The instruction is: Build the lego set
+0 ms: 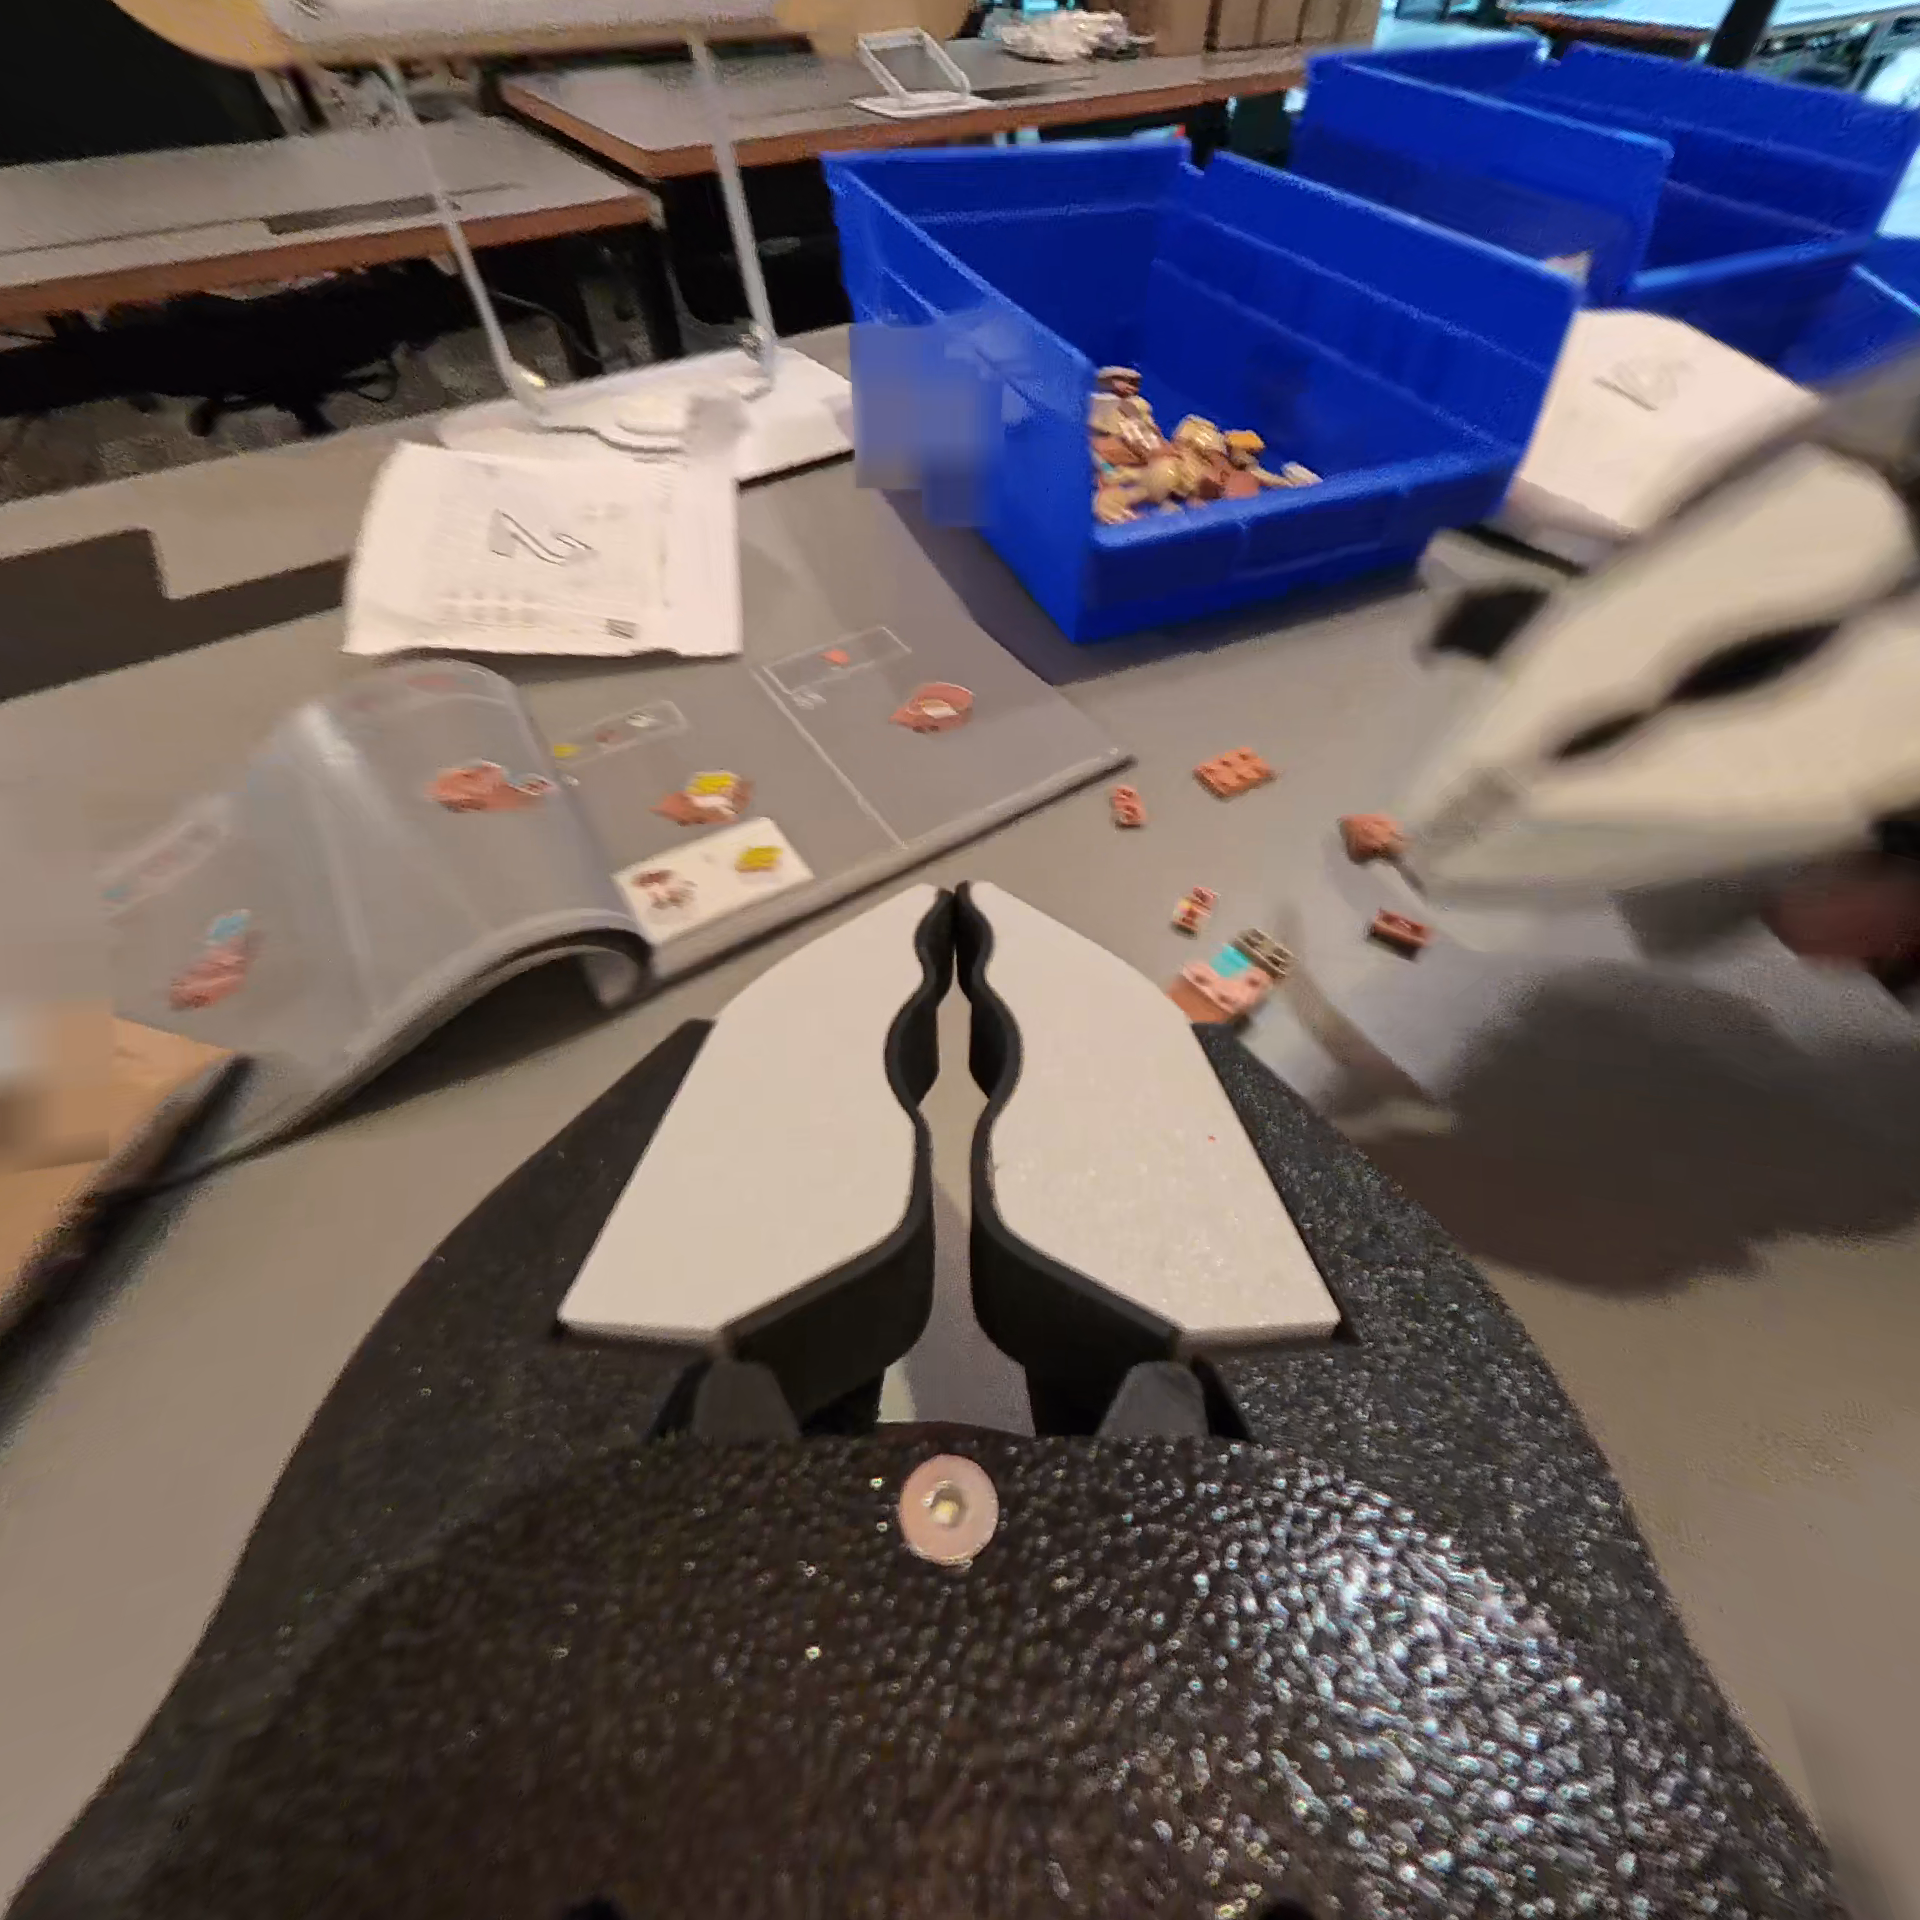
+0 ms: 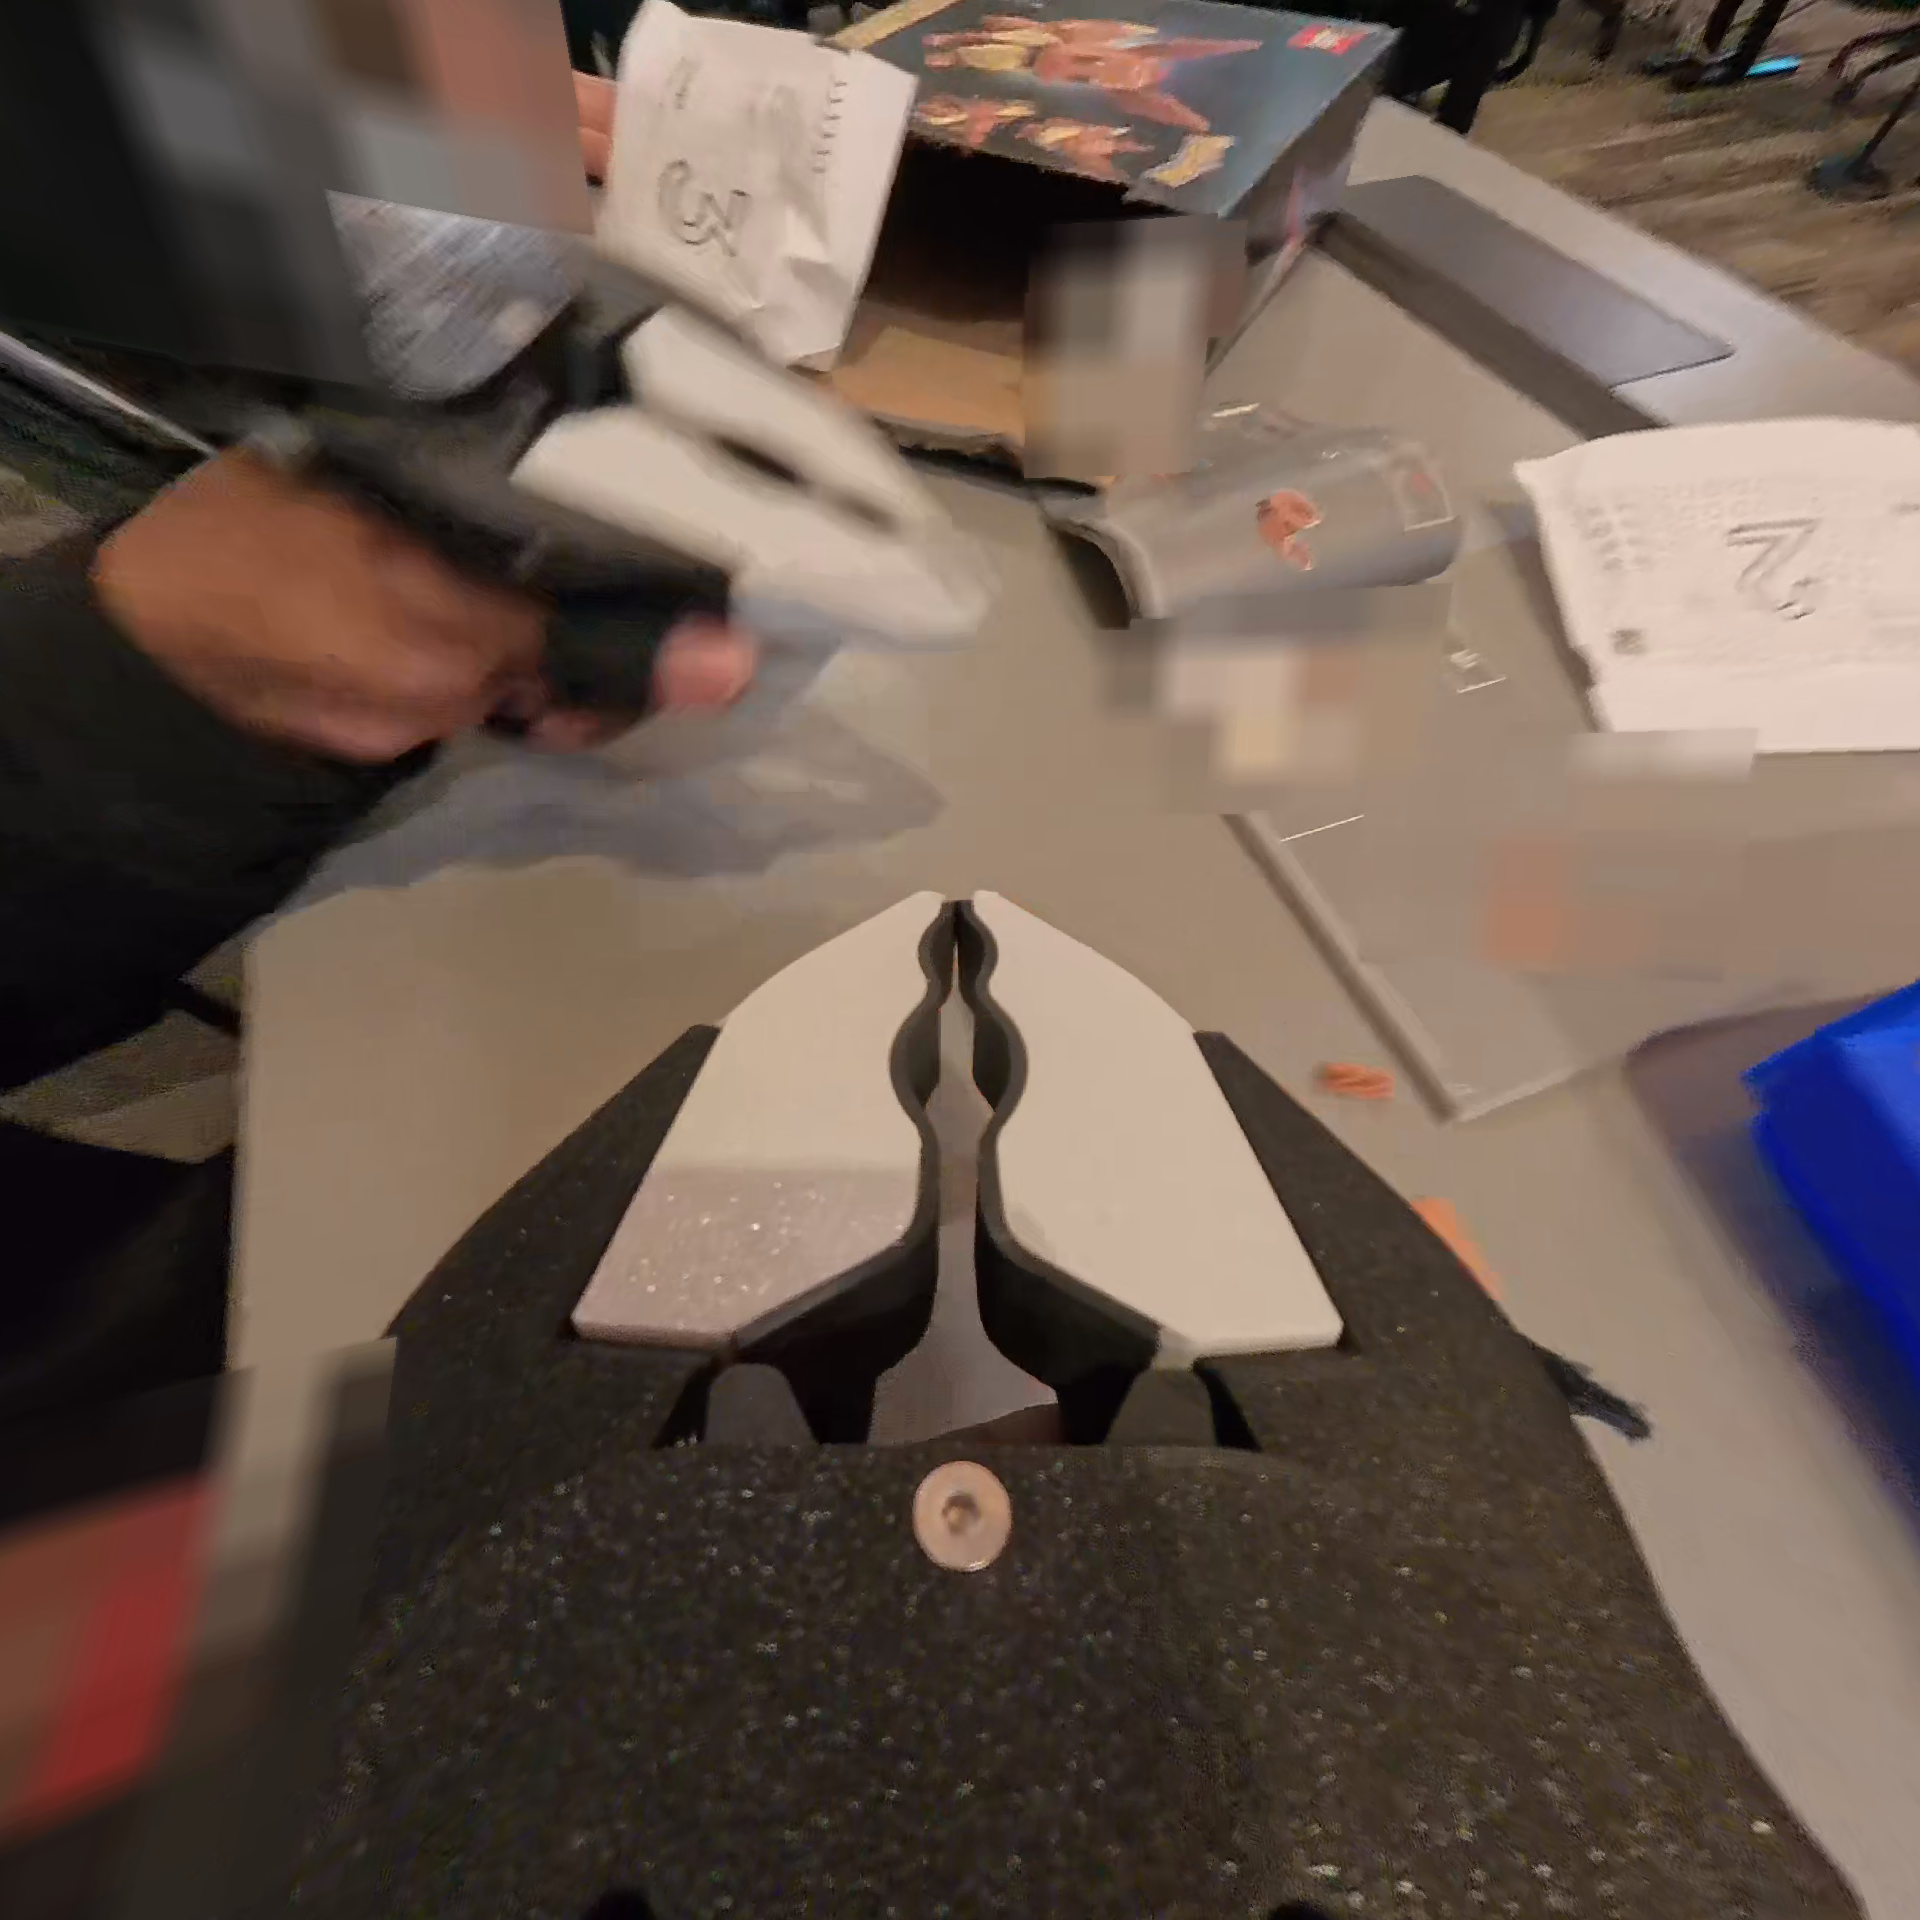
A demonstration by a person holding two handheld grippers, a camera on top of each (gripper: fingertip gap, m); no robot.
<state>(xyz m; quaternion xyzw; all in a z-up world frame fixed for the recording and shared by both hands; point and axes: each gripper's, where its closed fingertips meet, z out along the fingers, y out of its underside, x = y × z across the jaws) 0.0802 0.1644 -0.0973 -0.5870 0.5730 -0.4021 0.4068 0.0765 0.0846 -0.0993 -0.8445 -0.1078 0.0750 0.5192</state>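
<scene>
My left gripper (image 1: 956, 896) is shut with nothing between its pads, above the grey table just in front of an open grey instruction booklet (image 1: 727, 748). My right gripper (image 2: 958, 906) is also shut, and I see nothing in it. In the left wrist view it comes in blurred from the right (image 1: 1418, 857), its tip right by a small brown brick (image 1: 1369, 836); I cannot tell if they touch. Loose bricks lie nearby: a brown plate (image 1: 1234, 771), small brown pieces (image 1: 1127, 805), and a pink and teal assembly (image 1: 1231, 971). The left gripper also shows blurred in the right wrist view (image 2: 935, 592).
A blue bin (image 1: 1195, 561) holding several tan and brown pieces stands behind the bricks, with more blue bins beyond it. A printed sheet (image 1: 540, 551) lies behind the booklet. The right wrist view shows an open cardboard box (image 2: 1143, 94), a white paper bag (image 2: 748, 177) and a hand (image 2: 312, 613). Some 8 cm of space lies between my two pairs of fingers. The brown plate (image 1: 1234, 771) is about 15 cm from my right fingertips.
</scene>
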